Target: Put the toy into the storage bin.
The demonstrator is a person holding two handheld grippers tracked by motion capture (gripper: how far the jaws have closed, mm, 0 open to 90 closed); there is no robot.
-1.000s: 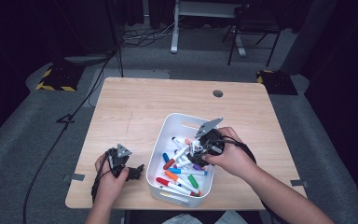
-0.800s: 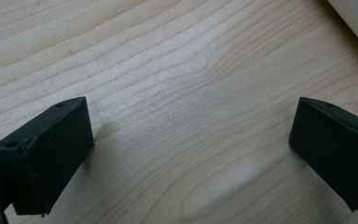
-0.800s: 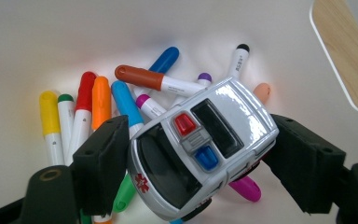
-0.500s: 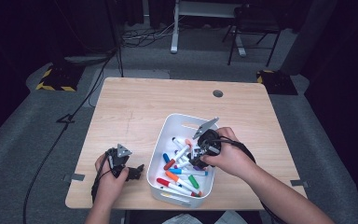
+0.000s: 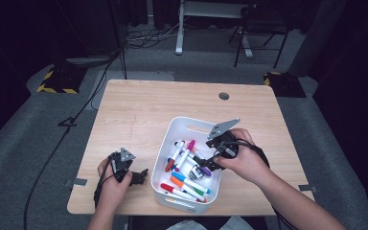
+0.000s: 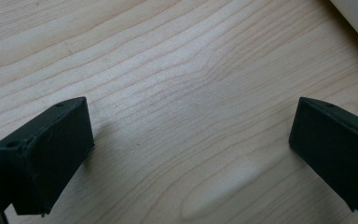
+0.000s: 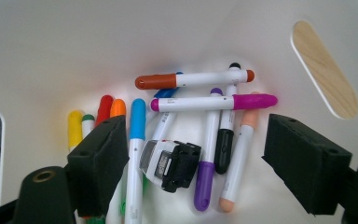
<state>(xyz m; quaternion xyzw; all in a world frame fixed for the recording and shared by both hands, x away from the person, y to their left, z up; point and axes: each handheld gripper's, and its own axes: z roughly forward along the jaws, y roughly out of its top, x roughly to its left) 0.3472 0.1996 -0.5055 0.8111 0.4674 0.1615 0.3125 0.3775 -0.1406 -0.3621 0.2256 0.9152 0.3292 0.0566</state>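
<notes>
"Dark studio floor all round, cables trailing off, and the wooden table (image 5: 139, 115) sitting in the one lit patch. What sat on it?"

"One white bin (image 5: 182, 129) toward my near right side, full of markers (image 7: 200, 103) lying loose and crossed over each other, I'd say tipped in rather than sorted. Among them was a small black stamp (image 7: 170, 164) with a pale label face, resting tilted on the bin floor just beside the purple-capped marker (image 7: 208, 154)."

"And the right claw (image 5: 202, 165)?"

"I had it dipped into the bin from the right, jaws pointed at that stamp. Its jaws had just been closing a little, yet stood wide apart, one each side of the stamp, pads touching nothing and nothing pinched. My guess is the stamp was the pick, and the wide stance was there to clear the markers around it."

"The left claw (image 5: 133, 176)?"

"Parked on bare table just left of the bin, jaws spread wide over wood grain, empty. I judged it was waiting out of the way, near enough to steady the bin if needed."
</notes>
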